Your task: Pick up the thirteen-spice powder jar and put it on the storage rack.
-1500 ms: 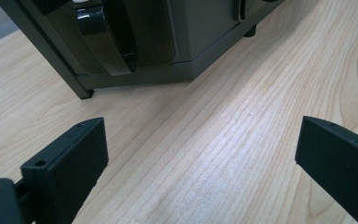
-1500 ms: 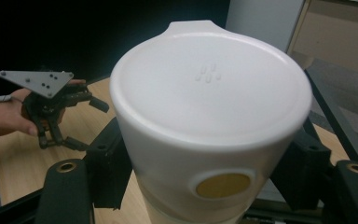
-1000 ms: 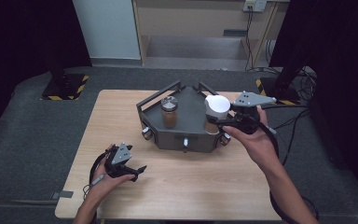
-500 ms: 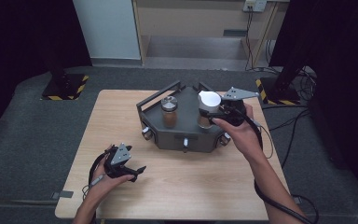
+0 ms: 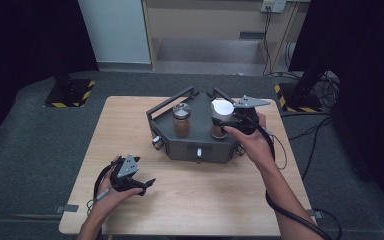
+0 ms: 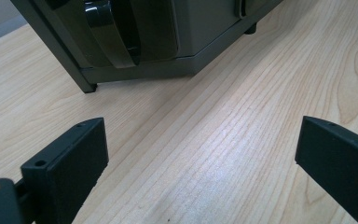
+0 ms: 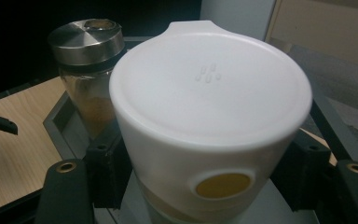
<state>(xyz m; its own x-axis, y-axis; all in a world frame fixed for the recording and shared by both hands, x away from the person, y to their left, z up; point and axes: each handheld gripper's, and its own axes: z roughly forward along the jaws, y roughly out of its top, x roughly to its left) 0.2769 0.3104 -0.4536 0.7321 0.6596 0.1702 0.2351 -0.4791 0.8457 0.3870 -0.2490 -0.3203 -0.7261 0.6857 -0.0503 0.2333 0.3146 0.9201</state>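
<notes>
Your right tongs (image 7: 205, 186) grip the white-lidded jar (image 7: 209, 121) at the rack (image 5: 200, 145); lower it crooked and it clips the steel-capped jar (image 5: 181, 120) beside it. Your left tongs (image 5: 139, 184) rest open on the bench (image 5: 205, 200).

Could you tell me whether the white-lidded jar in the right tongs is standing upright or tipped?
Upright: the white-lidded jar stands on the grey rack with its lid facing up, gripped by the right tongs.

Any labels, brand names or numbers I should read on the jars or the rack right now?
No readable text.
White-lidded jar: four tiny embossed dots on the lid and a plain yellow oval, no letters.
Metal-lidded jar: unmarked.
Grey rack: no label visible.
</notes>
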